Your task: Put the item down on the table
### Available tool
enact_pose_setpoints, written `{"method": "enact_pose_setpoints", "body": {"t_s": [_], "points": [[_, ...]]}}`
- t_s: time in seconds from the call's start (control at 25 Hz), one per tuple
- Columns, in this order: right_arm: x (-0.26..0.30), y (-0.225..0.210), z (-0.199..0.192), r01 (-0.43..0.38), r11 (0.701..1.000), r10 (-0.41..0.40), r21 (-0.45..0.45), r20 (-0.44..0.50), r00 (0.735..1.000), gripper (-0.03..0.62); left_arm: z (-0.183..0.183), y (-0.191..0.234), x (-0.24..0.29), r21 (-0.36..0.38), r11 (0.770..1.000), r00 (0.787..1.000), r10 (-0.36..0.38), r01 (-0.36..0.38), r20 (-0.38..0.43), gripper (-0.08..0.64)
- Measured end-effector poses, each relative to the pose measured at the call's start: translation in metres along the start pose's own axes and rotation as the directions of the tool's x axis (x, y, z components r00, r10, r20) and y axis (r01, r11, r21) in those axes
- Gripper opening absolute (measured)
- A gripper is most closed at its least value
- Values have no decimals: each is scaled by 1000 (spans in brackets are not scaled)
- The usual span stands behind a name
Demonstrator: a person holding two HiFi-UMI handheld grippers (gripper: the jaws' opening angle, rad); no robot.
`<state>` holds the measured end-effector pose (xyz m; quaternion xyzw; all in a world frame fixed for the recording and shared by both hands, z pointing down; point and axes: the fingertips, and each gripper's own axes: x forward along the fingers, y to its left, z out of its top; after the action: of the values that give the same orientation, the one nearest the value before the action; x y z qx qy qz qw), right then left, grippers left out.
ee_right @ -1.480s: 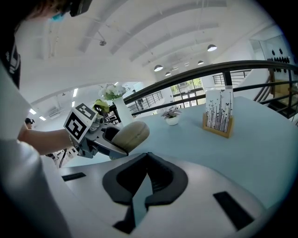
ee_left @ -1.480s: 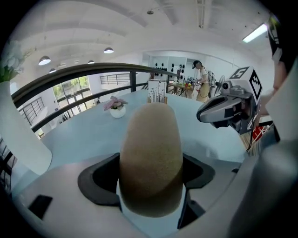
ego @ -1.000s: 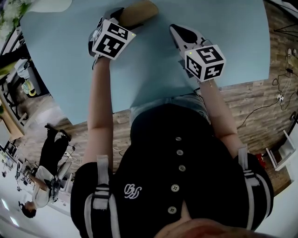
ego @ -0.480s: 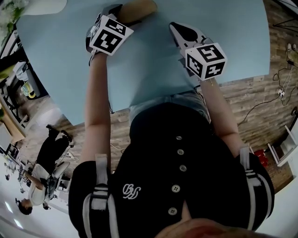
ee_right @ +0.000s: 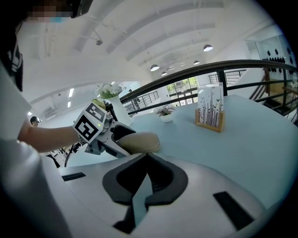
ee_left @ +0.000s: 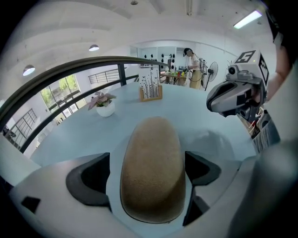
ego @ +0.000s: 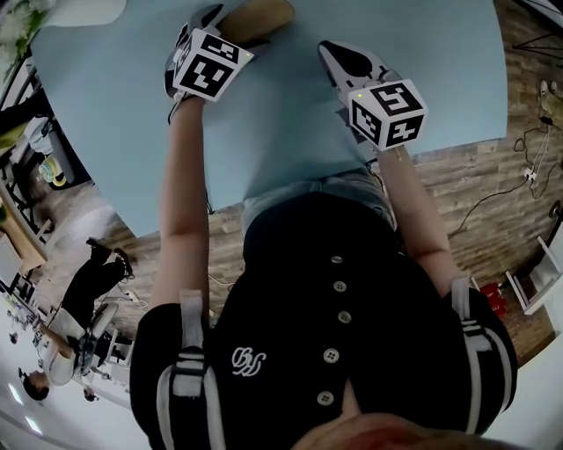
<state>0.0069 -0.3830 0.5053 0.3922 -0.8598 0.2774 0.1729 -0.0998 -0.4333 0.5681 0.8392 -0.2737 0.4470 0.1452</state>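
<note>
A tan, oval, loaf-shaped item (ee_left: 151,172) lies flat on the light blue table (ego: 422,70). It sits between the jaws of my left gripper (ee_left: 148,168). Those jaws are opening, and a strip of table shows on each side between the dark pads (ee_left: 93,179) and the item. In the head view the item (ego: 262,16) pokes out beyond the left gripper (ego: 227,25) at the top edge. My right gripper (ee_right: 144,157) hovers to the right of it, jaws shut with nothing in them. From there I see the item (ee_right: 138,142) and the left gripper's marker cube (ee_right: 90,124).
A wooden holder with black-and-white cards (ee_left: 151,90) and a white pot with a plant (ee_left: 105,108) stand farther back on the table. A dark railing (ee_left: 93,65) runs behind it. The table's near edge (ego: 457,145) borders a wood floor with cables.
My left gripper has shifted a little farther over the table toward the item. The right gripper has hardly moved.
</note>
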Motion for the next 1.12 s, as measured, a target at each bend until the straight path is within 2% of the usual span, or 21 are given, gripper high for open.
{"method": "enact_pose_setpoints", "body": {"t_s": [0.28, 0.48, 0.56, 0.72, 0.92, 1.12], "points": [[-11, 7, 9, -18, 1000, 18, -24, 21, 1000, 11, 18, -5, -25, -48, 999, 997, 24, -20, 78, 517], [-16, 18, 19, -35, 998, 37, -48, 45, 998, 11, 29, -8, -51, -118, 992, 986, 57, -39, 157, 492], [-16, 22, 28, -38, 998, 41, -49, 63, 997, 11, 35, -8, -64, -144, 988, 978, 75, -47, 196, 461], [-20, 33, 43, -55, 995, 63, -86, 89, 994, 11, 47, -12, -89, -172, 983, 956, 114, -68, 270, 432], [-29, 48, 62, -71, 990, 86, -122, 122, 989, 12, 58, -21, -124, -196, 975, 923, 170, -106, 346, 355], [-38, 62, 76, -92, 978, 117, -185, 131, 984, 11, 65, -31, -161, -254, 962, 876, 208, -102, 436, 300]]}}
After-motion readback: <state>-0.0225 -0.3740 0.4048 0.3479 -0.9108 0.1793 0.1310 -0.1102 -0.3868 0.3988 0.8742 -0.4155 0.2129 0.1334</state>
